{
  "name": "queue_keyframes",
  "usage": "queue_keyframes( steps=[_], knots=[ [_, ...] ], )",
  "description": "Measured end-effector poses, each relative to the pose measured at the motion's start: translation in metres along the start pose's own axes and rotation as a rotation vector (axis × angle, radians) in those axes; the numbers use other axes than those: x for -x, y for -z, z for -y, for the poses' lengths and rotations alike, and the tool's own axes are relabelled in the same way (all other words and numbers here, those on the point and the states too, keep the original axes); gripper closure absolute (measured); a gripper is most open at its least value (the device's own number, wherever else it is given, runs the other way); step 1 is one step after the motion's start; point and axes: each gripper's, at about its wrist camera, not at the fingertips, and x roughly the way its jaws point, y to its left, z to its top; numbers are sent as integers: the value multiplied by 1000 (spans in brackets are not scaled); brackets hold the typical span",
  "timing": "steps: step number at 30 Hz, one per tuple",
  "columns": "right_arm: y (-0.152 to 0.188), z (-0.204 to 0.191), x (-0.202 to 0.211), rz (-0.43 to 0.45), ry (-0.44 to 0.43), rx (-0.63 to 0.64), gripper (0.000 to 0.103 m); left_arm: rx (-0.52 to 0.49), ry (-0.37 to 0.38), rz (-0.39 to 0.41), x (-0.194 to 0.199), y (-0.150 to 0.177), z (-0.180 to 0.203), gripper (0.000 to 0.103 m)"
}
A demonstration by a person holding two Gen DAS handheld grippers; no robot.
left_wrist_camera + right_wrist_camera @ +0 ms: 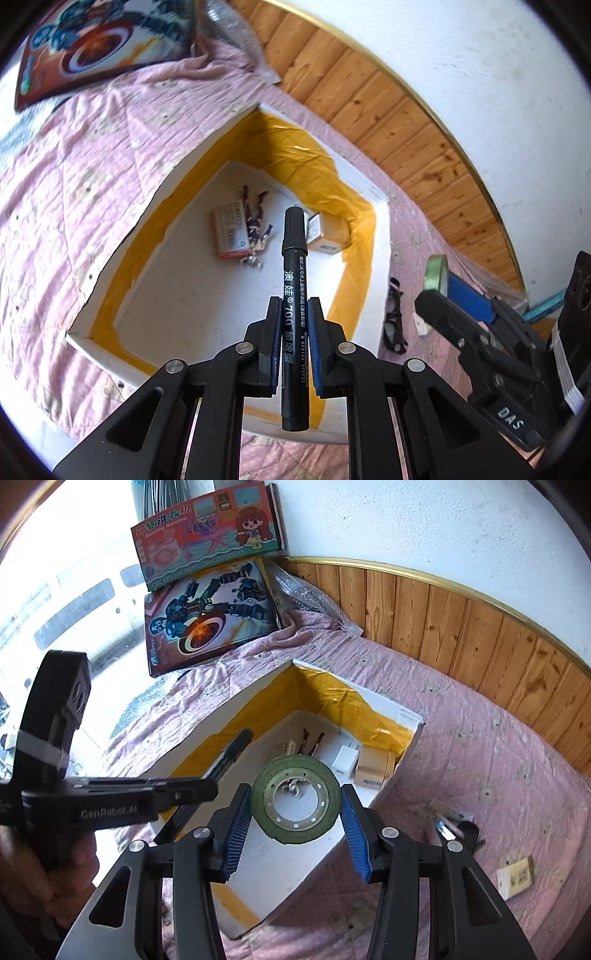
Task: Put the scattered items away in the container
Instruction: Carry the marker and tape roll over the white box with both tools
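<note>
My left gripper (294, 310) is shut on a black marker pen (293, 280) and holds it above the open white foam box (122, 236) with yellow-taped walls. My right gripper (295, 797) is shut on a green roll of tape (296, 799), also above the box (255, 694). The left gripper and pen (229, 753) show at the left in the right wrist view. The right gripper with the tape roll (436, 271) shows at the right in the left wrist view. Inside the box lie a small red-and-white carton (231, 230), purple keys (255, 225) and a small cardboard box (327, 236).
The box sits on a pink quilt (74, 155). Black glasses (393, 317) lie on the quilt to its right, with a wall-socket plate (515, 877) and a dark item (461, 830) nearby. Toy boxes (207, 616) lean at the back. A wooden wall panel (480, 638) borders the bed.
</note>
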Motion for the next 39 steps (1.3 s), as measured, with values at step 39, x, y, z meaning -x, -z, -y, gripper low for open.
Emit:
queue_keyframes(
  steps=[39],
  knots=[
    [-23,20,-145,-433,159,384,54,223,-54,-225,-90,24,26,89]
  ],
)
